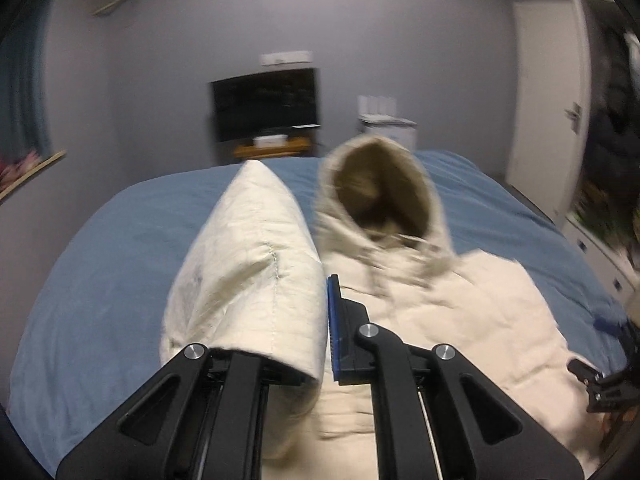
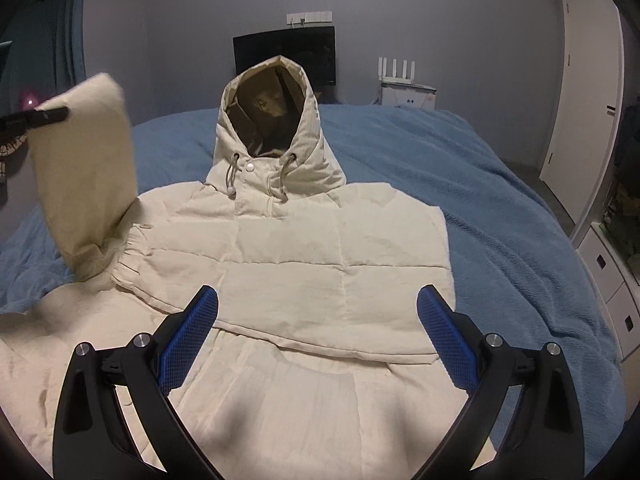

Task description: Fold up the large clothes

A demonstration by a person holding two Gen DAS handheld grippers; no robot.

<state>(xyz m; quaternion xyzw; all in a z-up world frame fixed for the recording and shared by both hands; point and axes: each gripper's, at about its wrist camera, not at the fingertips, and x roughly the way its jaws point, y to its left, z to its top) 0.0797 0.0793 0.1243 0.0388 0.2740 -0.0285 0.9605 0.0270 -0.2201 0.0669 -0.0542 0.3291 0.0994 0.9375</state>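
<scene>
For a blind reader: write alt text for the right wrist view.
A cream hooded jacket lies face up on a blue bed, with the open right claw above its lower half. At left, the left claw lifts one sleeve.

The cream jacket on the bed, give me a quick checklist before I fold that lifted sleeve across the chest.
1. Left tongs clamped on the sleeve: ok.
2. Sleeve lifted off the blue bedspread: ok.
3. Right tongs open and holding nothing: ok.
4. Jacket front-up, chest lying flat: ok.
5. Hood laid flat: not ok, it stands up.
6. Other sleeve already tucked in: cannot tell.
</scene>
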